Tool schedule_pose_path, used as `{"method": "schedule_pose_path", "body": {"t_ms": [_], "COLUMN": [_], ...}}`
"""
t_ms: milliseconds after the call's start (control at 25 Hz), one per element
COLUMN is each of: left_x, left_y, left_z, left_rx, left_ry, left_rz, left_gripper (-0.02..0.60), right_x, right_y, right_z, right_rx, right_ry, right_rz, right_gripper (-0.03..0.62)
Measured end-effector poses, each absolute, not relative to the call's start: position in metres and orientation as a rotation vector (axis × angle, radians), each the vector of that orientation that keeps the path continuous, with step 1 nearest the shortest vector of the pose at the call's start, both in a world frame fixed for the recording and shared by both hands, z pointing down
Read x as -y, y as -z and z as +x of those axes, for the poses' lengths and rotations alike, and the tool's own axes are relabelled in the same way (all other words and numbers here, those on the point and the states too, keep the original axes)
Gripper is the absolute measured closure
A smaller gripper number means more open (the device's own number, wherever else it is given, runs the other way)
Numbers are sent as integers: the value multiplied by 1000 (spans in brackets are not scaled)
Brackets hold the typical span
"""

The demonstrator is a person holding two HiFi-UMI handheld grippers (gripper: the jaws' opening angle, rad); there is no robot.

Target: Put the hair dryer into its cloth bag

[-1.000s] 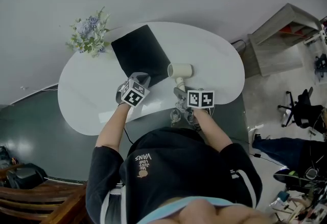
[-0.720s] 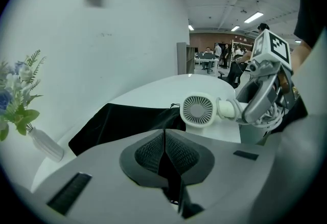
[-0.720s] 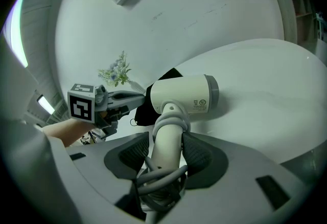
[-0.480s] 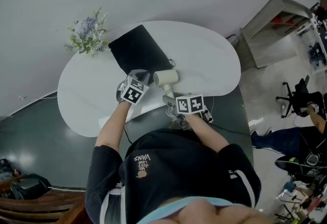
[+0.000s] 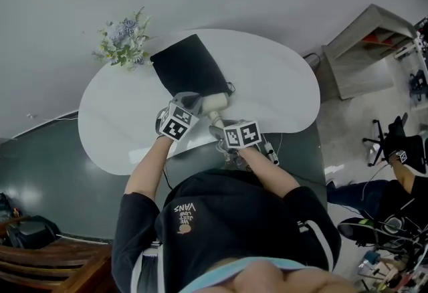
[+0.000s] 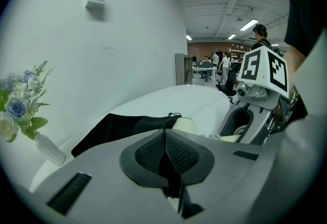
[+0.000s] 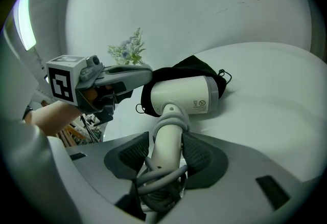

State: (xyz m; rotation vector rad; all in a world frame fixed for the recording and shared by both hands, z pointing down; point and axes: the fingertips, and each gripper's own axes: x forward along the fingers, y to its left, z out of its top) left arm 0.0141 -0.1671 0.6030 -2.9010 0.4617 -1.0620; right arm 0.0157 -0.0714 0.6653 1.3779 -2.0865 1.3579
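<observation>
The black cloth bag lies flat on the white oval table, its mouth toward me. My left gripper is shut on the rim of that mouth, with black cloth pinched between its pads, and holds it raised. My right gripper is shut on the handle of the cream hair dryer, whose grey cord is coiled at the handle's foot. The dryer's barrel lies level with one end at the bag's mouth. How far inside it sits is hidden by the cloth.
A vase of pale blue flowers stands at the table's back left, beside the bag's far end. A grey cable hangs over the front edge. A wooden shelf unit and office chairs stand on the floor to the right.
My right gripper has carried the hair dryer leftward across the table to the bag's mouth. The left gripper has lifted the bag's rim a little.
</observation>
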Motion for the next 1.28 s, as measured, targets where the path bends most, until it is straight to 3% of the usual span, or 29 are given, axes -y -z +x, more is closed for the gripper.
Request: {"method": "schedule_pose_path", "body": {"t_ms": [1280], "left_x": [175], "left_y": [-573], "left_z": [41], "left_rx": [-645], "left_ry": [927], "left_rz": [-2961], "left_gripper": [555], "right_x": [195], "right_y": [-668], "right_z": [39], "right_rx": [2216], "right_ry": [-1140], "right_rz": [1025], "right_gripper": [373]}}
